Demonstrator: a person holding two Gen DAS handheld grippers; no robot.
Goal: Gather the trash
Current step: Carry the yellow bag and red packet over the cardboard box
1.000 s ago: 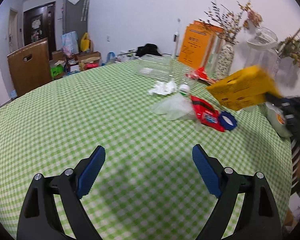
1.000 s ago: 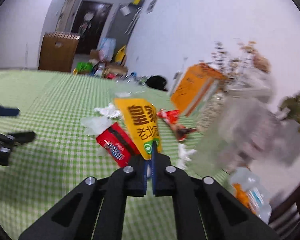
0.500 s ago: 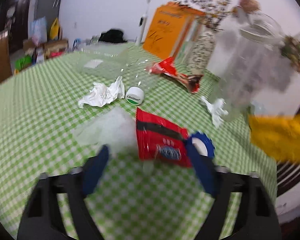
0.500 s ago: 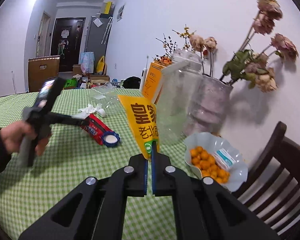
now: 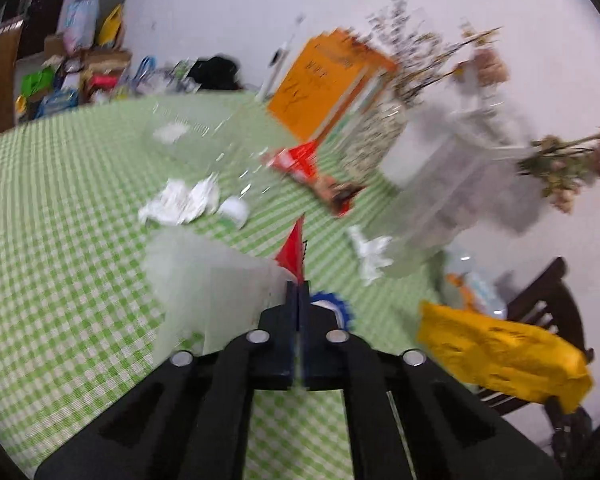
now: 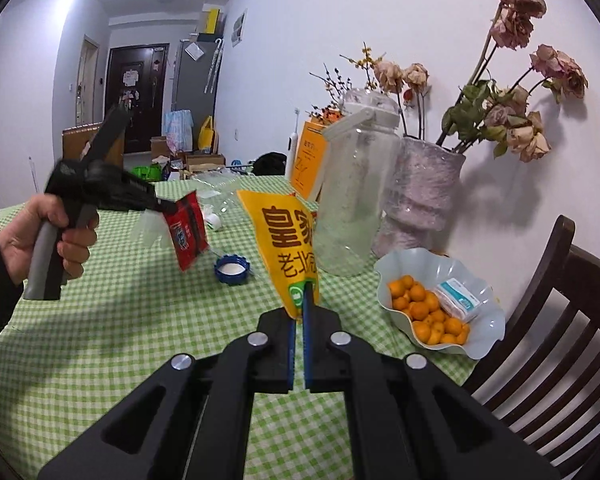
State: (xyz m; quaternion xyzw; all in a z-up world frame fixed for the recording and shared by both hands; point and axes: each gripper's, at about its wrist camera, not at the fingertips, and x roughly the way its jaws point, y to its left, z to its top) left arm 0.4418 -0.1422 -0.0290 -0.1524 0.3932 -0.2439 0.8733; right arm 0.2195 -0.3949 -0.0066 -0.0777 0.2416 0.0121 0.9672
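Left hand-held gripper (image 5: pixel 299 286): jaws have just been closing and are now fully together, pinching the edge of the red wrapper (image 6: pixel 186 229). From the right wrist view the wrapper hangs off the fingertips, lifted clear of the tabletop (image 6: pixel 100 320), with a clear plastic bag (image 6: pixel 150 228) dangling beside it. We can't tell if the bag is caught in the same pinch. The left wrist view is motion-blurred, and there the red wrapper shows only as a thin edge sticking up from the jaws.

Right hand-held gripper (image 6: pixel 302 300): jaws clamped together on the bottom edge of the yellow snack bag (image 6: pixel 284 240), which stands upright out of the fingertips, off the tabletop.

The person's hand (image 6: pixel 40 236) grips the left tool's handle at the left of the right wrist view, dark sleeve at the wrist.

Trash on the green check tabletop:
- blue bottle cap (image 6: pixel 232 270), open side up, just below and right of the hanging red wrapper
- crumpled white tissue (image 5: pixel 180 202), with a small white cap (image 5: pixel 234 210) touching its right side
- another red snack wrapper (image 5: pixel 312 176) farther back, near the orange box (image 5: pixel 324 88)
- small white scrap (image 5: pixel 370 254) beside the big clear jar (image 6: pixel 352 196)

Scalloped bowl of small oranges (image 6: pixel 440 304) sits at the right, near the jar and the vase of dried roses (image 6: pixel 420 196).
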